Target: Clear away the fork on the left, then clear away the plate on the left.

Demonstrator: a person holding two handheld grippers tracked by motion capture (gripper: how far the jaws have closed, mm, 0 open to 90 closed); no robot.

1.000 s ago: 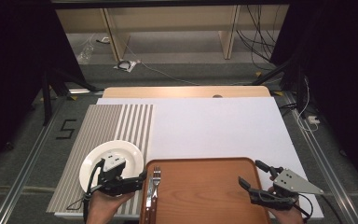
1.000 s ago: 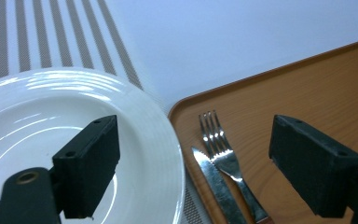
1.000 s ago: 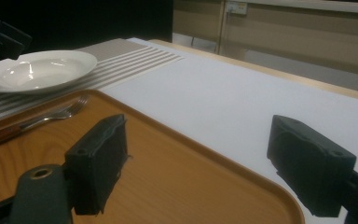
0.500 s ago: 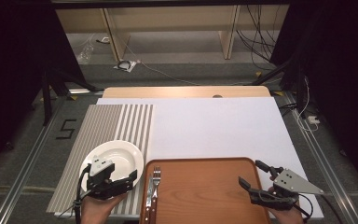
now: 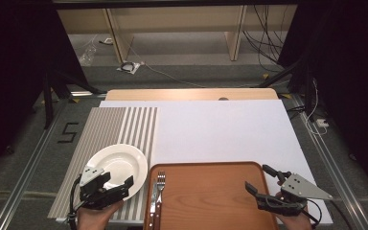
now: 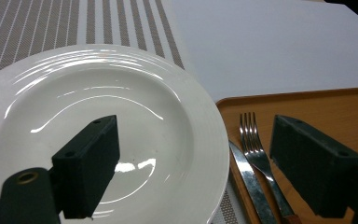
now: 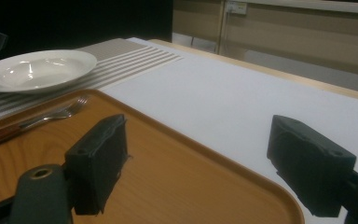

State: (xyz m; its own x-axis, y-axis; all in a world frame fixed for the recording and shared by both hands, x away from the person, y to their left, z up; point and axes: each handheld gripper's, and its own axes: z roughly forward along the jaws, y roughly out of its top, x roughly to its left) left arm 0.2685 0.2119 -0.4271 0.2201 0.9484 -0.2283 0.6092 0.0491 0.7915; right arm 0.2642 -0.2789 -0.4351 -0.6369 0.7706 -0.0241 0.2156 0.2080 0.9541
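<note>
Plainly, unmarked white plate [image 6: 88,116] between left gripper [image 6: 193,163] jaws.

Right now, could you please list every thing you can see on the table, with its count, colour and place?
plate: one, white, on the striped mat, near left.
striped mat: one, beige and white, left side of the table.
tray: one, brown wood, near centre.
fork: one, silver, on the tray's left edge.
knife: one, silver, left of the fork.
white board: one, covers the table.
left gripper: black, open, over the plate's near rim.
right gripper: black, open, at the tray's right edge.
</note>
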